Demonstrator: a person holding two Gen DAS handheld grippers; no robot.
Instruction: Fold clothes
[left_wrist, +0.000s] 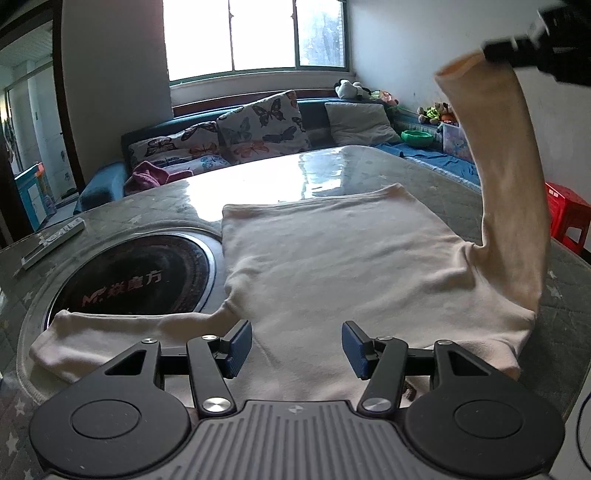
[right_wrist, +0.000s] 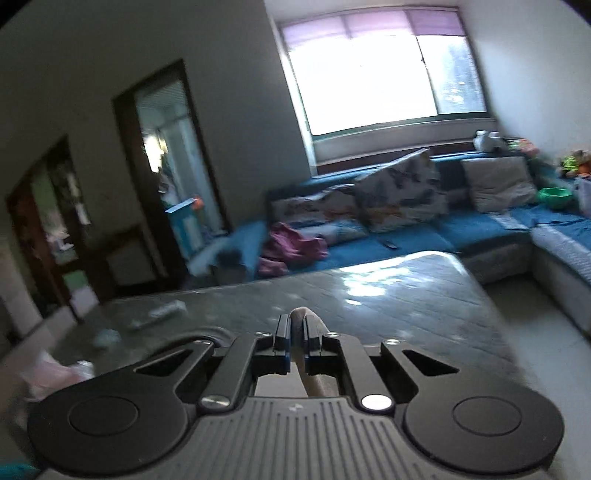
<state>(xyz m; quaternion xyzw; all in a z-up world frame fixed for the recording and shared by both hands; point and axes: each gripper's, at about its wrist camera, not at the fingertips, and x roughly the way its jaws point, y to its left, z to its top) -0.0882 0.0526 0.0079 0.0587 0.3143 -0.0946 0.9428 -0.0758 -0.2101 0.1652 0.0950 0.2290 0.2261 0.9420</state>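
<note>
Cream long-sleeved top (left_wrist: 332, 266) lies spread flat on the bench (left_wrist: 369, 166), body toward 12 o'clock; one sleeve (left_wrist: 110, 332) trails to 9 o'clock across the rim of a round black cooktop (left_wrist: 140, 277); left gripper (left_wrist: 297, 349) hangs over the near edge of the top, jaws about half open, nothing between them; at 2 o'clock the other sleeve (left_wrist: 509, 184) stands lifted off the bench, its cuff pinched by the right gripper (right_wrist: 294, 339), jaws closed tight on the fabric; remote control (left_wrist: 51, 240) at 10 o'clock.
</note>
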